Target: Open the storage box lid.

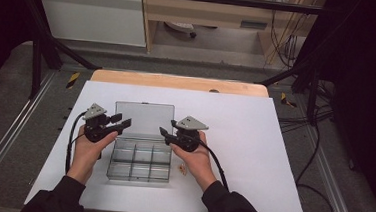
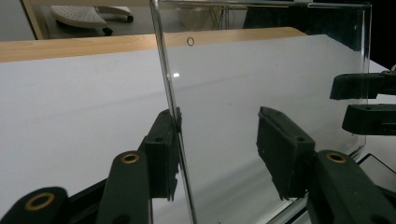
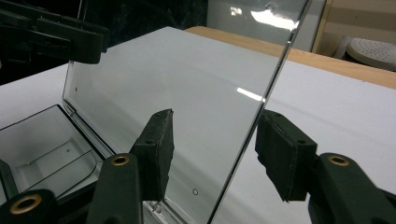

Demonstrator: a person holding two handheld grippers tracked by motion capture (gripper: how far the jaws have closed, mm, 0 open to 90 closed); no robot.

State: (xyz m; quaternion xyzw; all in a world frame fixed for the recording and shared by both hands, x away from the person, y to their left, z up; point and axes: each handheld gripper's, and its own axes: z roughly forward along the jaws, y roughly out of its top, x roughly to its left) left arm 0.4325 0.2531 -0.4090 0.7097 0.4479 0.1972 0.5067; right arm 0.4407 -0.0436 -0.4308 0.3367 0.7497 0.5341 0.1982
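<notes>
High view shows both spread grippers, left (image 1: 122, 123) at nine o'clock and right (image 1: 165, 133) at three, straddling the clear plastic compartment box's upright hinged lid (image 1: 144, 118) mid-table, seemingly steadying it.

Upright clear lid (image 1: 144, 118) blocks passage between tongs.

High view: above, facing down on clear box (image 1: 139, 155). Gripper views: close at its upright lid (image 2: 261, 84), from opposite edges.
</notes>
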